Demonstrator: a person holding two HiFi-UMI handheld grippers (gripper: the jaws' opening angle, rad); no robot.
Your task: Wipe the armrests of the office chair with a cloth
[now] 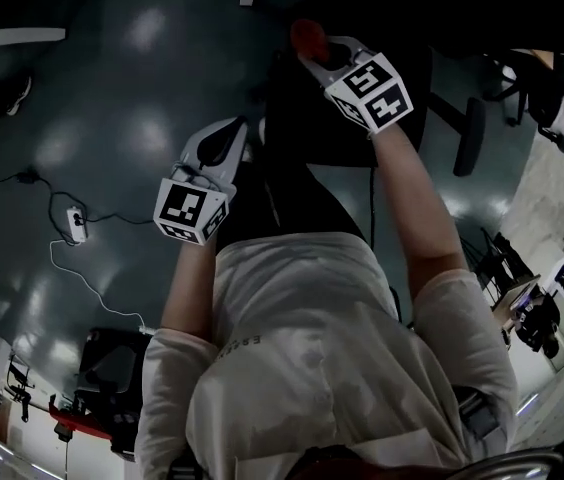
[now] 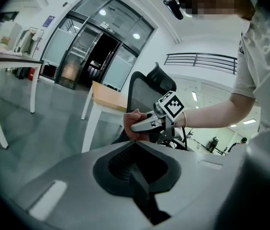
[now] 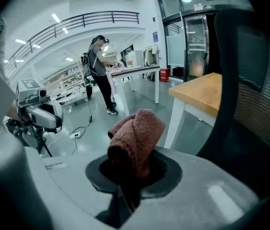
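Polished grey floor (image 1: 112, 88) all round, with a power strip (image 1: 77, 225) and a white cable (image 1: 92, 288) lying on it at the left of the head view. Farther off across the bright hall: glass doors (image 2: 89, 51), a railed balcony (image 2: 202, 59), a white table (image 2: 10, 61), and a person (image 3: 99, 66) standing at another table. Closer in, a wooden-topped table (image 3: 199, 92) just beside the office chair (image 2: 147, 92), with the chair's dark mesh back filling the right edge of the right gripper view.

Right gripper (image 1: 330, 56): clamped on a reddish cloth (image 3: 135, 138), bunched and folded over, sticking up out of the jaws. Held out ahead at arm's length, over the dark bulk of the chair in the head view. From the left gripper view, cloth low against the front edge of the chair back; touching or just short of it, cannot tell.

Left gripper (image 1: 220, 153): jaws pressed together, nothing between them. Hangs nearer the body than the right one, at the chair's left side, well apart from the cloth, and points across toward the chair and the other gripper.
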